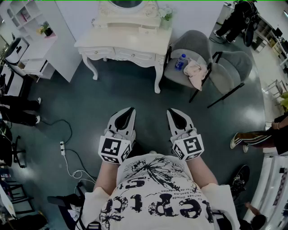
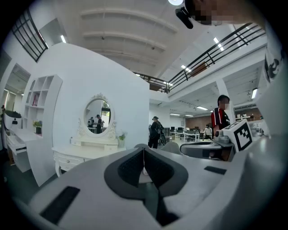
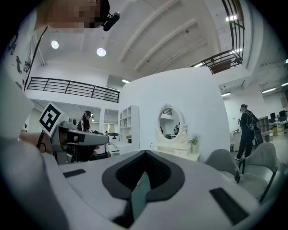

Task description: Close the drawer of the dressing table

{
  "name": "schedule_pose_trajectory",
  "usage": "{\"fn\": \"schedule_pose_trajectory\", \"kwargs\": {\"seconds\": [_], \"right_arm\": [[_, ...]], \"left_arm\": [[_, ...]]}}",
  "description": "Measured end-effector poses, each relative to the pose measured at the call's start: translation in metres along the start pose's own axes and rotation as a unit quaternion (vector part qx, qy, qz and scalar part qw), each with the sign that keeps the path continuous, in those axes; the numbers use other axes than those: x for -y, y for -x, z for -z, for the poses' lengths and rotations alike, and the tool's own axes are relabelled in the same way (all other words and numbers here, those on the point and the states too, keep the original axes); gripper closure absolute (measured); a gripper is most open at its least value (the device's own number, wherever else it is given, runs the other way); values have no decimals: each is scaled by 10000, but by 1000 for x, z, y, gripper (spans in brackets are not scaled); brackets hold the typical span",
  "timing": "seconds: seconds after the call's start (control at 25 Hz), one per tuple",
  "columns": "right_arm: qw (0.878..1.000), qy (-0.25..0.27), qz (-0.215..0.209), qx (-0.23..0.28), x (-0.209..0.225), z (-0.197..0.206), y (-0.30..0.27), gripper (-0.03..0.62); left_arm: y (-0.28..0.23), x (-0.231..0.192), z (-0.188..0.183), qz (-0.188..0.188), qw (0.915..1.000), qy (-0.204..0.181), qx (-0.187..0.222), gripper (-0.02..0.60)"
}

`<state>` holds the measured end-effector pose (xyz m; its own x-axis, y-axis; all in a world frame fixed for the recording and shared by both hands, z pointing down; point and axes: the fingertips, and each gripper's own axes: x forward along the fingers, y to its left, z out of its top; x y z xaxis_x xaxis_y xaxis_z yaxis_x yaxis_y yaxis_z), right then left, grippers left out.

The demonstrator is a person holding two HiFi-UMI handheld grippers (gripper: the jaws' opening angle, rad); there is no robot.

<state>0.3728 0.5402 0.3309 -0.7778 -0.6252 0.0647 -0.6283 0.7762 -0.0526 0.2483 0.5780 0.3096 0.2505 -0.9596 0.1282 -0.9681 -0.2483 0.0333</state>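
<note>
Two grippers hang level at the person's waist, both empty. The left gripper (image 1: 130,110) has its jaws pressed together, only a thin seam showing between the pads in its own view, and the right gripper (image 1: 173,112) is likewise fully closed on nothing.

The white dressing table (image 1: 120,41) stands well apart from them across the dark floor (image 1: 135,96), against the wall under its oval mirror (image 1: 127,3). On the tabletop's right rear part, under the mirror, a small drawer (image 1: 147,30) seems to stick out a little past the front of the low drawer unit. It is too small to tell how far it is out. The drawers under the tabletop's front edge look flush. Just right of the table, a grey chair (image 1: 198,45) carries a bottle (image 1: 180,61) and a crumpled cloth (image 1: 196,73).

The task looks to be at its very start, in the approach, with nothing touched yet. The next move probably calls for walking up to the table's front edge, raising one gripper to the height of the small drawer, setting its closed tips flat against the drawer's front, and pushing straight back toward the wall until that front sits flush. Closed jaws suit a push, so neither gripper needs to open.
</note>
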Motion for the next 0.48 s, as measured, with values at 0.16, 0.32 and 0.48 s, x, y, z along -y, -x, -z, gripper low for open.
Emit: {"fn": "schedule_pose_trajectory", "kwargs": {"seconds": [0.16, 0.32, 0.48], "right_arm": [[10000, -10, -38, -1, 2, 0, -6, 577], [10000, -39, -78, -31, 3, 1, -7, 577], [9997, -235, -28, -15, 9, 3, -9, 577]], "left_arm": [[-6, -4, 0, -19, 10000, 18, -4, 561], [-9, -2, 0, -1, 10000, 36, -13, 561], [-12, -4, 3, 2, 10000, 61, -66, 561]]}}
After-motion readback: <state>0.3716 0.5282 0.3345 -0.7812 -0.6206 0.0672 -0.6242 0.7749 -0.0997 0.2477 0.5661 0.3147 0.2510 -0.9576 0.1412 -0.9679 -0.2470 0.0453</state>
